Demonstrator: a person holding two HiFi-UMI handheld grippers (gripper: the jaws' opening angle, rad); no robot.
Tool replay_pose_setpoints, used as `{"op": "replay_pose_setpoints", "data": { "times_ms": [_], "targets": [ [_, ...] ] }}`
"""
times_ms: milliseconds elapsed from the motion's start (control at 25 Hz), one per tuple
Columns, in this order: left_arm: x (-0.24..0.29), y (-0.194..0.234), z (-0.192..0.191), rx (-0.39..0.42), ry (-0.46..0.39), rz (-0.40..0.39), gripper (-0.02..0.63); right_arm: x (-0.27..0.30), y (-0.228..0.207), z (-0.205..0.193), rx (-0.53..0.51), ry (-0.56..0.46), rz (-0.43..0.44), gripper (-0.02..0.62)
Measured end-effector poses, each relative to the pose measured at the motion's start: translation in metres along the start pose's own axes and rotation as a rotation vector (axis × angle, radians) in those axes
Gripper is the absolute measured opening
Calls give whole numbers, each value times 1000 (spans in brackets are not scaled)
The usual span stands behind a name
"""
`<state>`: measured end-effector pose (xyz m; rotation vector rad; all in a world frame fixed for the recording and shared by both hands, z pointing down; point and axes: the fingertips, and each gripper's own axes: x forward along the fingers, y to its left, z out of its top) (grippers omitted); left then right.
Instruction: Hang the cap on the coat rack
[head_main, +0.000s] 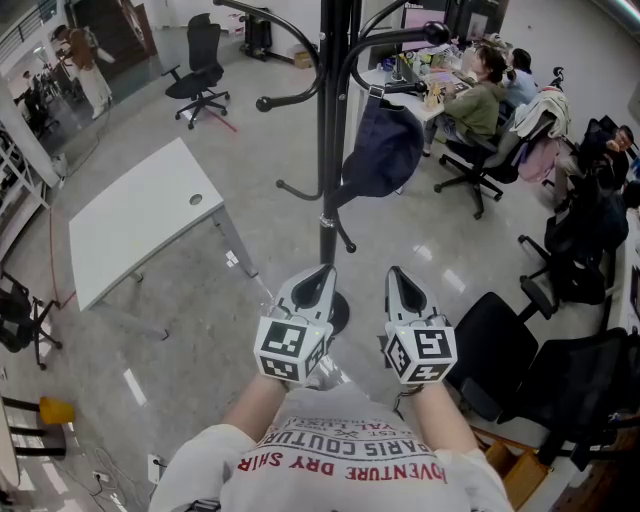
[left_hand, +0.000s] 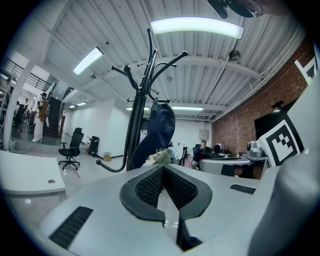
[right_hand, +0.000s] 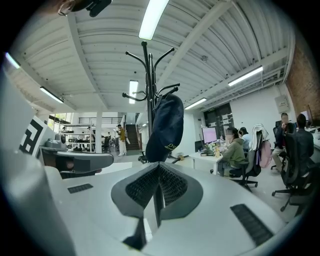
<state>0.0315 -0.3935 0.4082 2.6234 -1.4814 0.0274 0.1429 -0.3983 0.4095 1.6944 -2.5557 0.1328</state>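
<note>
Right gripper (right_hand: 158, 169) jaws sitting closed, nothing between. Navy cap (right_hand: 165, 127) hanging on black coat rack (right_hand: 147, 87) ahead, apart from jaws.

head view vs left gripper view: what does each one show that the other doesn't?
Head view only: the rack base on the floor and the person's shirt. Left gripper view only: ceiling lights, a brick wall, and the left gripper shut with nothing between its jaws. Both: the cap hanging on the coat rack, and the white table.
</note>
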Motion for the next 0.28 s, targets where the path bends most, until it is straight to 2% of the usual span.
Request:
{"op": "replay_pose_setpoints", "data": {
  "times_ms": [280],
  "targets": [
    [1, 2, 0, 4, 1, -8, 6, 3, 2, 1, -11, -1, -1, 15]
  ]
}}
